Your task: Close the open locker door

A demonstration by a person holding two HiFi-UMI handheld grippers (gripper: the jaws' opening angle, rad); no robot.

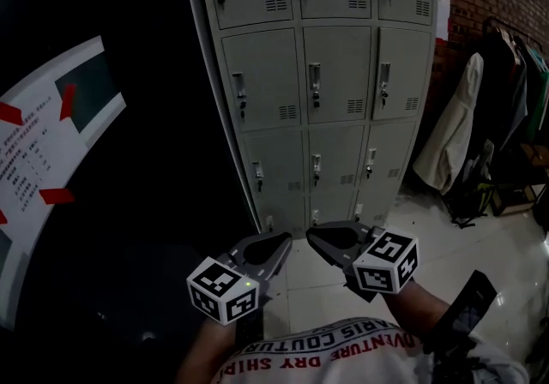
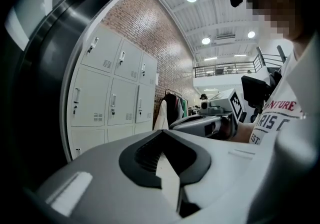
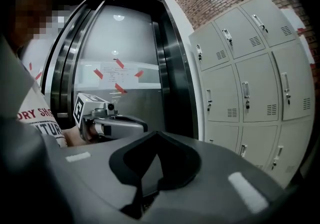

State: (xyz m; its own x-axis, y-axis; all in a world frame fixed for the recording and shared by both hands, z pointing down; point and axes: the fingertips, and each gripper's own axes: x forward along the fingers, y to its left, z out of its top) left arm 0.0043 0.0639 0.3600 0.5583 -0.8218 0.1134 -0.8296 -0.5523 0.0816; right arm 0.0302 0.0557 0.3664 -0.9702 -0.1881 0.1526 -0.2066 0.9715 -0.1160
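Left claw [image 1: 286, 241] and right claw [image 1: 311, 237], both closed and empty, hang low centre, apart from the lockers [image 1: 336, 129] at upper centre. Every visible door [image 1: 262, 78] sits flush: closing looks finished, or the open one is off-frame.

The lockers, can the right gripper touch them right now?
Probably not yet. The right gripper is held near the person's shirt, with floor between it and the lockers. Nothing blocks it; stepping closer should do.
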